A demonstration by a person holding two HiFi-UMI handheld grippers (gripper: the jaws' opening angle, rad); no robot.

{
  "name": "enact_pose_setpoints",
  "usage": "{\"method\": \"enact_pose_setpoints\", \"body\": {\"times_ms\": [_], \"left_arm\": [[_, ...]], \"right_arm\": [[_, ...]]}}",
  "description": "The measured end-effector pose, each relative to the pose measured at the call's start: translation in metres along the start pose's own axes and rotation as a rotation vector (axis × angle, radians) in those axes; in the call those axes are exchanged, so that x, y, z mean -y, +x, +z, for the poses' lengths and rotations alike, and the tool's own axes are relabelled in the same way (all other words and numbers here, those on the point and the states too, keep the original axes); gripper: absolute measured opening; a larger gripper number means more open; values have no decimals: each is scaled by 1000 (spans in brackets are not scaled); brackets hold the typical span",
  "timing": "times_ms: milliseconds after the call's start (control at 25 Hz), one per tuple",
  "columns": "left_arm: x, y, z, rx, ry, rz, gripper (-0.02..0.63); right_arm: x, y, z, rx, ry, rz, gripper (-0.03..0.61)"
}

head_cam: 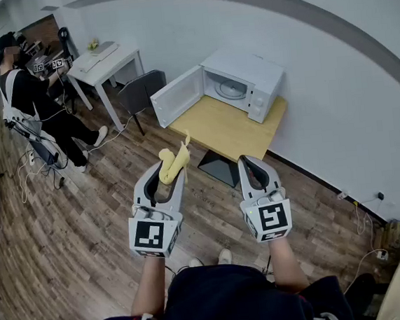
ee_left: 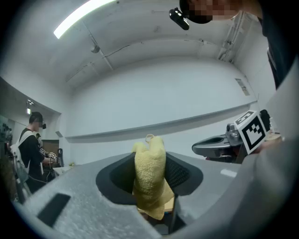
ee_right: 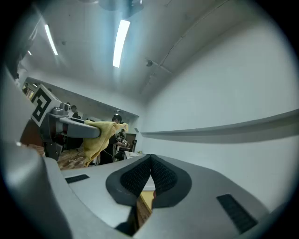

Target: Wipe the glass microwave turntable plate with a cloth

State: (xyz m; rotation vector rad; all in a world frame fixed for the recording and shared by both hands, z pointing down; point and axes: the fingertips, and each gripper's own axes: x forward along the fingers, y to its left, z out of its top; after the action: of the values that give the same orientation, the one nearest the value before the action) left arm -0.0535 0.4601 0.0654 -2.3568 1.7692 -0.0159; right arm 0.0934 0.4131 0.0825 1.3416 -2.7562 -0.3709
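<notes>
A white microwave (head_cam: 245,81) stands with its door (head_cam: 177,96) swung open on a small wooden table (head_cam: 230,126). The glass turntable plate (head_cam: 231,88) lies inside it. My left gripper (head_cam: 174,164) is shut on a yellow cloth (head_cam: 173,163), held in the air well short of the table. The cloth (ee_left: 149,177) sticks up between the jaws in the left gripper view. My right gripper (head_cam: 249,164) is shut with nothing in it, level with the left one. Its pads (ee_right: 156,179) meet in the right gripper view, where the cloth (ee_right: 100,137) shows at the left.
A dark chair (head_cam: 140,91) stands left of the open door. A white desk (head_cam: 103,63) is further left. A person in black (head_cam: 37,108) stands beside it with cables on the wooden floor. A white wall runs behind the microwave.
</notes>
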Motion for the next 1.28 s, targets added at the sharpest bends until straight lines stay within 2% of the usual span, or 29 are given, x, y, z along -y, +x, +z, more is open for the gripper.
{"method": "enact_pose_setpoints", "body": {"times_ms": [200, 720, 1280], "left_arm": [[1, 1, -1, -6, -10, -3, 161], [22, 37, -4, -8, 1, 6, 161], [58, 79, -21, -46, 3, 29, 161]], "right_arm": [[2, -2, 4, 37, 48, -6, 11], [40, 7, -7, 47, 42, 19, 11], [92, 17, -43, 22, 66, 49, 11]]}}
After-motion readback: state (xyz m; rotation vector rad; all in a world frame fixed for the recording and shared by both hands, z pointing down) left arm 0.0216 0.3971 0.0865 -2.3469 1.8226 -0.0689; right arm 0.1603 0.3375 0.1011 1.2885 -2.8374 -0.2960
